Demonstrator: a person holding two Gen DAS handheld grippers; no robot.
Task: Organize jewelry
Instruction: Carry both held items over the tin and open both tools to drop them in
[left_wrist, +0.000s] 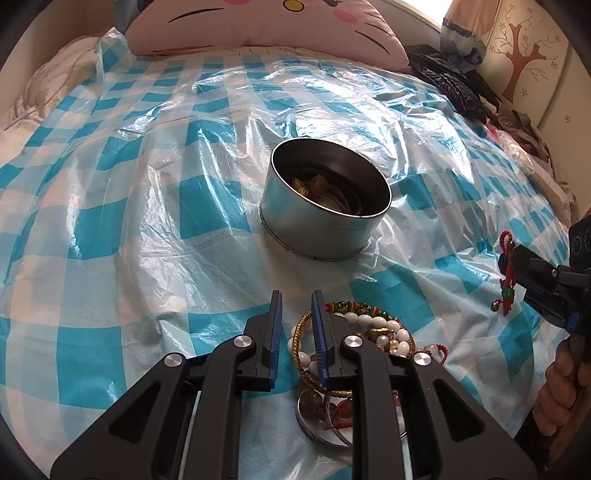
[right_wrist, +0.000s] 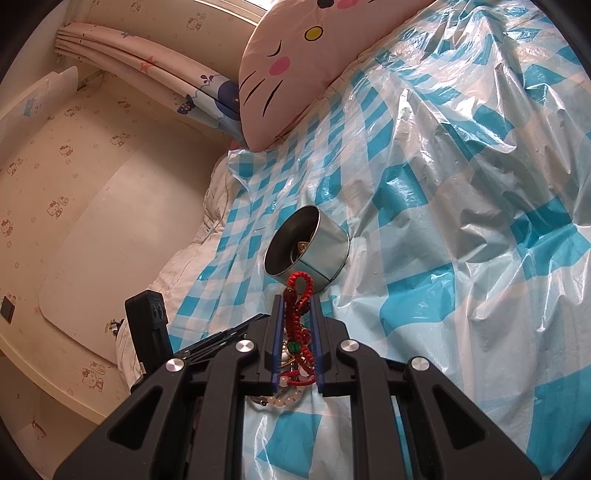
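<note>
Bed covered w/ clear plastic sheet (left_wrist: 147, 221) over blue-white check. Round metal tin (left_wrist: 325, 206) sits upright near the middle of it, lid off, w/ a few amber-brown pieces and what look like bangles inside.

Right gripper (right_wrist: 297, 317): jaws closed down on a red cord bracelet (right_wrist: 299, 291), narrow gap only as wide as the cord. Top loop of the cord sticks out past the jaw tips; a green bead and knotted red strands run down betw. the blue pads. From the left wrist view the same bracelet (left_wrist: 506, 273) hangs off that gripper at far right, lifted clear of the sheet, well apart from the tin.

Left gripper (left_wrist: 297, 317): jaws partly open, nothing betw. them. It hovers just above the jewelry pile (left_wrist: 369, 332) near the bed's front edge: white bead strands, a gold braided bangle, multicolour bead string, silver bangle lower down. Right-hand jaw overlaps the gold bangle in view; contact can't be told.

Pink cat-face pillow (left_wrist: 258, 29) lies at the head of the bed, beyond the tin. Dark clothes (left_wrist: 450, 88) heaped at the bed's right side.
</note>
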